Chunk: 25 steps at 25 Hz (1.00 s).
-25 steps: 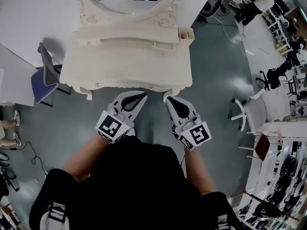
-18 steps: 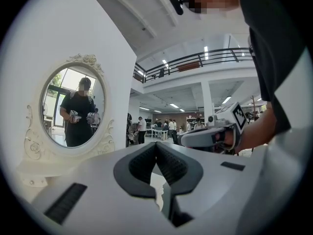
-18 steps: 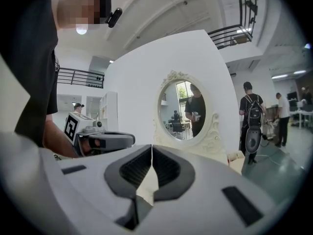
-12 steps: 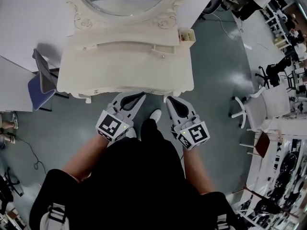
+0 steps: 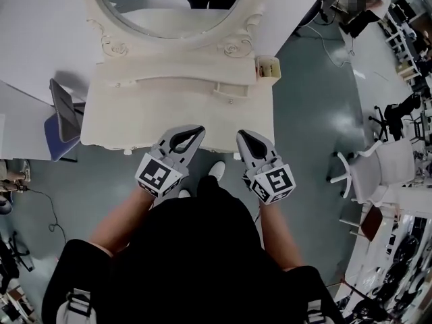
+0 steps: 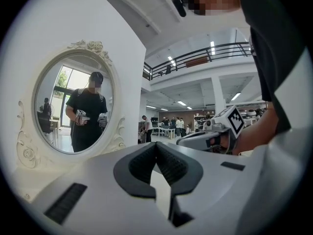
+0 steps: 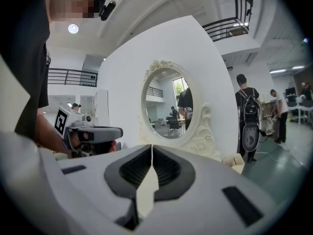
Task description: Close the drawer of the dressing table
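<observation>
The cream dressing table (image 5: 135, 123) with its oval mirror (image 5: 169, 5) fills the top of the head view. On its raised back tier a small knobbed drawer (image 5: 228, 90) sticks out a little toward me. My left gripper (image 5: 199, 130) and right gripper (image 5: 241, 135) hang side by side over the table's front edge, short of that drawer. Both are shut with nothing between the jaws. In the left gripper view the left gripper (image 6: 156, 145) points level at the mirror (image 6: 73, 102). The right gripper (image 7: 151, 147) faces the mirror (image 7: 166, 102) too.
A small open-topped cream box (image 5: 267, 66) sits at the right end of the back tier. A blue-seated chair (image 5: 61, 123) stands left of the table and a white chair (image 5: 378, 167) to the right. A white wall backs the table. People stand far off.
The person has stepped toward the table. Both grippers moved forward, from in front of the table's edge to over it, and stayed shut.
</observation>
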{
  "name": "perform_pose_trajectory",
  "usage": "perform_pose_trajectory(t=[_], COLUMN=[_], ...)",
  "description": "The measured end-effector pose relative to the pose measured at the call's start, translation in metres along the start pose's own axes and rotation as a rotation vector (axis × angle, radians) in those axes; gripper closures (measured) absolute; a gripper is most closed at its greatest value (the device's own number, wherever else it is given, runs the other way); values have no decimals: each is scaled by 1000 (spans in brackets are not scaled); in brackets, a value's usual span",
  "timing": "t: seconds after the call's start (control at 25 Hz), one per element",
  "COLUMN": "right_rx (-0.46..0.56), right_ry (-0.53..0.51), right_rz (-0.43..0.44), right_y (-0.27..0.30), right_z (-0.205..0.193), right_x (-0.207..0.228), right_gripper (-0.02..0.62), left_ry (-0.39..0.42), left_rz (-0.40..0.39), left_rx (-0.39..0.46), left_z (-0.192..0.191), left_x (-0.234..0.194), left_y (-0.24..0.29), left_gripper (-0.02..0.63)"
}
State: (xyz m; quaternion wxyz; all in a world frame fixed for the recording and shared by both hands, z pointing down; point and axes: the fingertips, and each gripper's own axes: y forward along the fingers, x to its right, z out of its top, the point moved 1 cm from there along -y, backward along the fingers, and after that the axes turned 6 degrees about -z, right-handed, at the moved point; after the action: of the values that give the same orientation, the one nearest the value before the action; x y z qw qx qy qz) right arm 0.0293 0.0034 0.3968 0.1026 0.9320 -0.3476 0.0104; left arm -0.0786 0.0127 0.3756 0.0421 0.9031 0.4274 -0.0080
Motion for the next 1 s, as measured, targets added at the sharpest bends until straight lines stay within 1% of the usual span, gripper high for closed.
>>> perform_pose_trajectory(t=[0.2, 0.4, 0.56, 0.72, 0.84, 1.0], right_rx=[-40, -136, -188, -271, -328, -404], right_ry=[21, 69, 95, 92, 96, 130], right_rz=[13, 15, -10, -42, -63, -110], right_y=[36, 65, 83, 98, 109, 122], right_z=[-7, -34, -56, -85, -105, -130], right_x=[49, 92, 119, 135, 141, 148], right_gripper=[594, 594, 592, 585, 574, 554], left_ry=[-9, -8, 4, -1, -13, -8], left_rz=[12, 18, 23, 32, 38, 16], left_rx=[-10, -42, -76, -82, -98, -124], left_z=[-1, -11, -18, -22, -32, -48], left_x=[-31, -51, -61, -70, -80, -92], left_y=[48, 90, 113, 127, 135, 142], left_gripper=[611, 612, 611, 612, 612, 612])
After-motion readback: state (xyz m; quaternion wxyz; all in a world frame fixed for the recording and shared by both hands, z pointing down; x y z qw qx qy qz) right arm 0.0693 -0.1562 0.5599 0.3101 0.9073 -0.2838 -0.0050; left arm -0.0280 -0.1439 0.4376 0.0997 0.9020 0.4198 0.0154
